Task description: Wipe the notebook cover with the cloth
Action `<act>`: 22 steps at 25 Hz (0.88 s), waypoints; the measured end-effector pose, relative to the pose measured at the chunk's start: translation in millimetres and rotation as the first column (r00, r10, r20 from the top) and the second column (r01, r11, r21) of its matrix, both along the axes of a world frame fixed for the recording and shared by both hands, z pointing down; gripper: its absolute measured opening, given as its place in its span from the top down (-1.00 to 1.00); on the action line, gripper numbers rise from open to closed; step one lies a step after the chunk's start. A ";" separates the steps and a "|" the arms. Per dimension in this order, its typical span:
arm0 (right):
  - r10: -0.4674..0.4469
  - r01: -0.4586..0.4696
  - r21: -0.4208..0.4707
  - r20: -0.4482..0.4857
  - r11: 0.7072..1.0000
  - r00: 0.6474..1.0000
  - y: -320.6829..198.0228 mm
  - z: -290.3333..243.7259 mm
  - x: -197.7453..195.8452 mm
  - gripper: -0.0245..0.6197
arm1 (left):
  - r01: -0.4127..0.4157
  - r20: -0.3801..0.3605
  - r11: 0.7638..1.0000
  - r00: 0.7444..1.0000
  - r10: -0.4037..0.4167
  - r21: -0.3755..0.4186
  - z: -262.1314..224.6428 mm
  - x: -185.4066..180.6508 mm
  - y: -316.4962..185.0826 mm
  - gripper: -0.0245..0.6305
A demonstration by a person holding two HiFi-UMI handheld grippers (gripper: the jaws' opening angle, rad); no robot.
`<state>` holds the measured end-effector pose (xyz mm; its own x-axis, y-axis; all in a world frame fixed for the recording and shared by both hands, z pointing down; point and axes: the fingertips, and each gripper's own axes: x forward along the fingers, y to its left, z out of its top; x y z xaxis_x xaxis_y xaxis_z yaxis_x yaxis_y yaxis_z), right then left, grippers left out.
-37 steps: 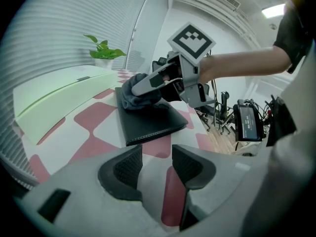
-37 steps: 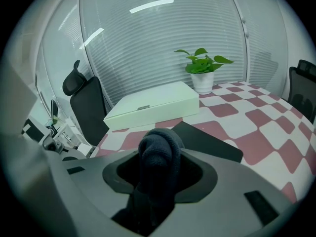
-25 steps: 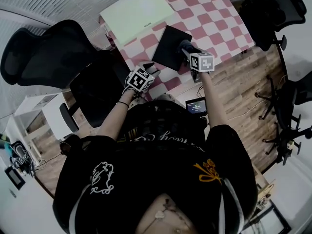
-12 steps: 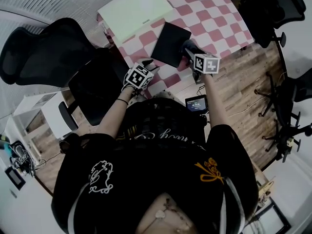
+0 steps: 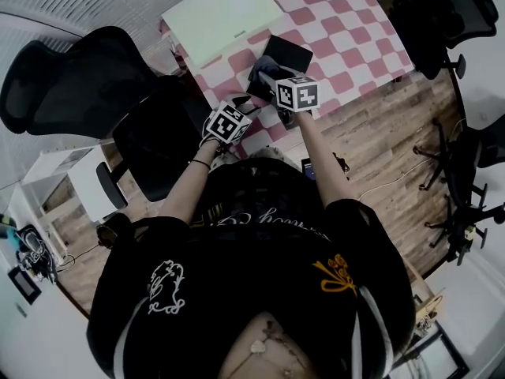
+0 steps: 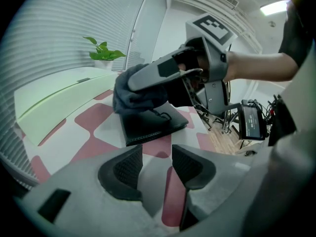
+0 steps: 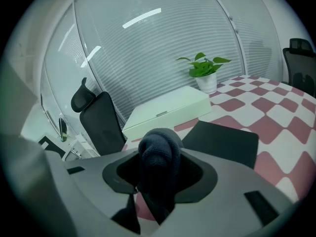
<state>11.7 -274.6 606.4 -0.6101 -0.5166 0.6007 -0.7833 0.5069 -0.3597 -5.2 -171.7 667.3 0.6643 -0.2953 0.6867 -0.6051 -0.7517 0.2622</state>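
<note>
A black notebook (image 5: 288,54) lies flat on the pink-and-white checked table (image 5: 347,34). My right gripper (image 5: 272,81) is shut on a bunched dark grey cloth (image 5: 261,69), which presses on the notebook's left near corner. In the right gripper view the cloth (image 7: 159,159) fills the jaws, with the notebook (image 7: 222,141) just beyond. My left gripper (image 5: 240,106) hovers at the table's front edge, short of the notebook (image 6: 149,125), its jaws open and empty (image 6: 157,168). From there I see the cloth (image 6: 132,95) under the right gripper (image 6: 165,73).
A flat pale green box (image 5: 221,18) lies behind the notebook, and a potted plant (image 7: 205,73) stands at the far table end. Black office chairs (image 5: 75,81) stand left and right (image 5: 442,18). A small screen (image 6: 251,121) sits on the wooden floor.
The right gripper has swept the cloth leftward across the notebook, from its near right edge to its left corner. The left gripper has stayed at the table's front edge.
</note>
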 end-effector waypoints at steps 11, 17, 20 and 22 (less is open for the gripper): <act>-0.045 0.042 -0.030 -0.085 0.999 0.995 6.4 27.4 -1.9 0.40 | -0.003 0.002 1.000 1.000 0.003 0.002 0.4 -1.5 0.2 0.35; 0.002 -0.005 -0.043 -0.073 0.999 0.997 16.9 29.3 41.3 0.40 | -0.002 0.001 1.000 1.000 0.002 0.003 0.8 -1.9 -0.1 0.35; 0.042 -0.045 -0.046 -0.066 0.998 0.997 22.1 28.6 65.4 0.40 | -0.002 0.001 1.000 1.000 0.002 0.004 1.0 -1.8 -0.1 0.35; 0.063 -0.067 -0.047 -0.069 0.997 0.996 25.9 28.2 80.4 0.40 | -0.002 0.001 1.000 1.000 0.002 0.002 1.1 -2.0 -0.4 0.35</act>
